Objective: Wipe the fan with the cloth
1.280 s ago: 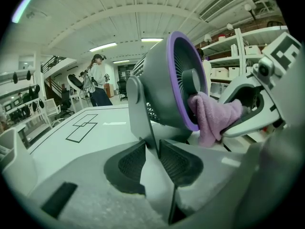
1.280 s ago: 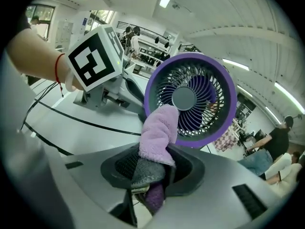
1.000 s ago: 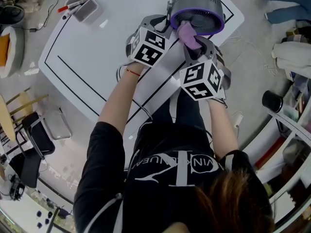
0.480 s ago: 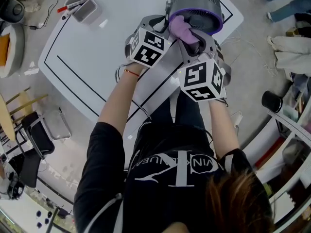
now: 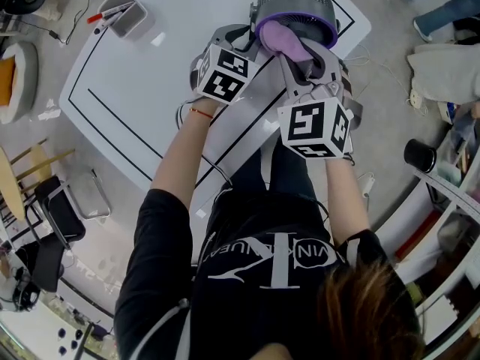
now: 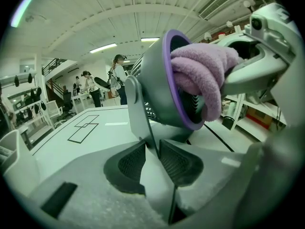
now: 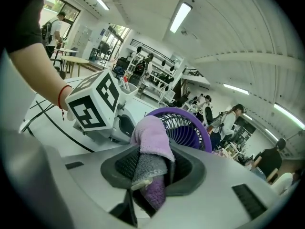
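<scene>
Hands close in on a small grey fan (image 5: pixel 294 10) that stands near the far edge of a white table (image 5: pixel 150 81) marked with black lines. Seen from above, a person in a black T-shirt reaches over the table with a gripper in each hand.

The left gripper (image 6: pixel 155 149) is clenched on the fan's thin grey stand. Its dark textured pads (image 6: pixel 131 161) press the stand from either side, just below the round housing.

The right gripper (image 7: pixel 151 168) is grasping a lilac cloth (image 7: pixel 151 140), bunched and folded between its jaws. The free end of the cloth bulges forward and lies against the fan's purple front rim, covering part of the grille. The left gripper view shows the same wad of cloth pressed onto that rim from the right, with the right gripper's pale body behind it.

A grey tray (image 5: pixel 124 10) with a few pens sits near the table's far left corner, well apart from the fan. Several people stand in the bright room beyond the table.
</scene>
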